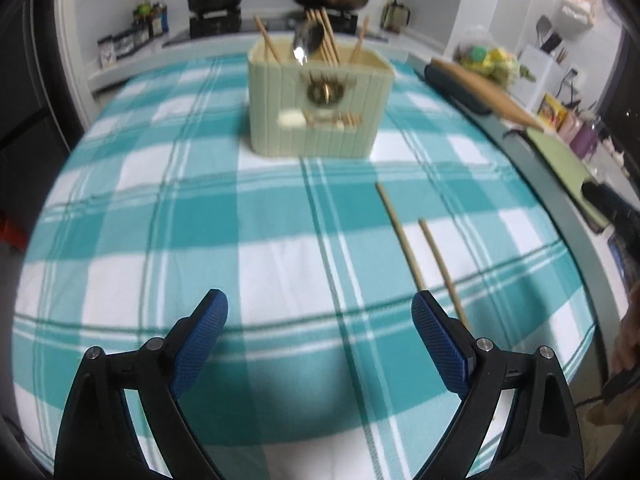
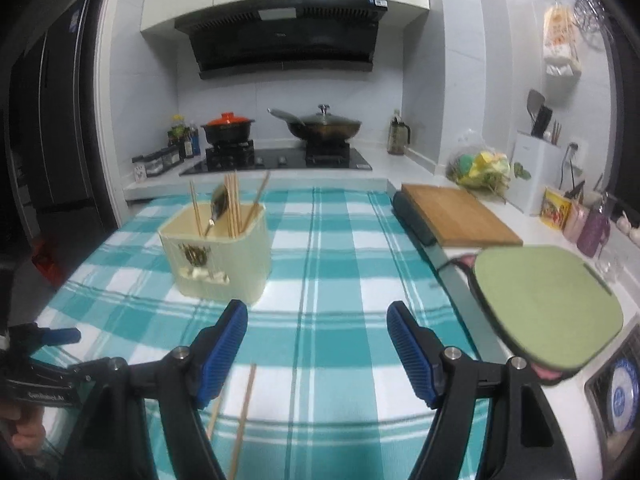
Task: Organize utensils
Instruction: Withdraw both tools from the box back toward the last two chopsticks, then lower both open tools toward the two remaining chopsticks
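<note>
On the tabletop (image 1: 160, 208), which is covered by a teal-and-white checked cloth, a cream utensil holder (image 1: 320, 104) is taken as the landmark. Two loose chopsticks (image 1: 420, 256) are seen lying flat on the cloth in front of the holder and a little to its right, well apart from it. They are laid side by side, nearly parallel, with their long axes running from the near edge of the tabletop toward the holder; the left one reaches farther toward it. In the right wrist view the same two chopsticks (image 2: 242, 412) are seen nearer than the holder (image 2: 218, 256), partly hidden behind the left finger of the right gripper (image 2: 316, 348).

Inside the holder several chopsticks are stood upright or leaning; about seven can be counted, though blur makes the count uncertain. One metal spoon (image 1: 306, 42) is stood among them, bowl upward.

The jaws of the left gripper (image 1: 320, 332) are spread wide, with nothing between them; its right finger is placed over the near end of the left chopstick. The jaws of the right gripper are also held apart and empty, above the cloth in front of the holder.
</note>
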The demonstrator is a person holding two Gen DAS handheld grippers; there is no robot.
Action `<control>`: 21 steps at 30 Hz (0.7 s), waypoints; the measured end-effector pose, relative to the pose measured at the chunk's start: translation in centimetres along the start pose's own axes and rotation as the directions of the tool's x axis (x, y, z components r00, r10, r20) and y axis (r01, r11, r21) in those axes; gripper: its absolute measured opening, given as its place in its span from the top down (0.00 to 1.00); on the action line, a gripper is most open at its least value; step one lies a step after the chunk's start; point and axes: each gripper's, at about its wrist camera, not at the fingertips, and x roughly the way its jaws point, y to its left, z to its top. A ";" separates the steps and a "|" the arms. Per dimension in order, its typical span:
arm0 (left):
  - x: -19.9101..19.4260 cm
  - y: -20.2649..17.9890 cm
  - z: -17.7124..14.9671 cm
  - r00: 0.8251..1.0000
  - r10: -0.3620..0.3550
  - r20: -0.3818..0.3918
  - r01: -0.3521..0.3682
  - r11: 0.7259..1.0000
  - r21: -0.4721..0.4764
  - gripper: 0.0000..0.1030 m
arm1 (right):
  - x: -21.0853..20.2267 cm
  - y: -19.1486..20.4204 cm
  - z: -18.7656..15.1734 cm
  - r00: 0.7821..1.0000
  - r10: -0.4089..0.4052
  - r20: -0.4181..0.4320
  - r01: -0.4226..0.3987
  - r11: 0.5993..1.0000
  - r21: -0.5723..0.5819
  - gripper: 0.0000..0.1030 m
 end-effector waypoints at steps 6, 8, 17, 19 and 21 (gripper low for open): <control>2.4 -3.5 0.0 1.000 -0.020 -0.020 0.021 0.998 0.052 0.09 | 1.3 -0.7 -9.0 0.989 -0.006 -0.146 0.007 1.000 0.009 0.31; 3.8 -5.0 0.6 1.000 -0.022 -0.020 0.024 0.997 0.070 0.09 | 1.0 -0.8 -10.9 0.984 0.008 -0.177 -0.005 1.000 0.015 0.38; 9.7 -7.2 1.3 0.995 0.075 -0.061 -0.068 0.992 0.106 0.19 | 0.0 -1.0 -12.8 0.980 0.037 -0.194 -0.028 0.998 0.052 0.41; 10.0 -7.4 0.9 0.994 0.091 -0.057 -0.083 0.989 0.123 0.19 | 0.0 -0.8 -13.0 0.981 0.041 -0.191 -0.032 0.998 0.049 0.41; 9.7 -7.5 0.6 0.995 0.090 -0.037 -0.084 0.987 0.135 0.22 | 0.2 -0.8 -13.1 0.979 0.052 -0.199 -0.042 0.998 0.055 0.41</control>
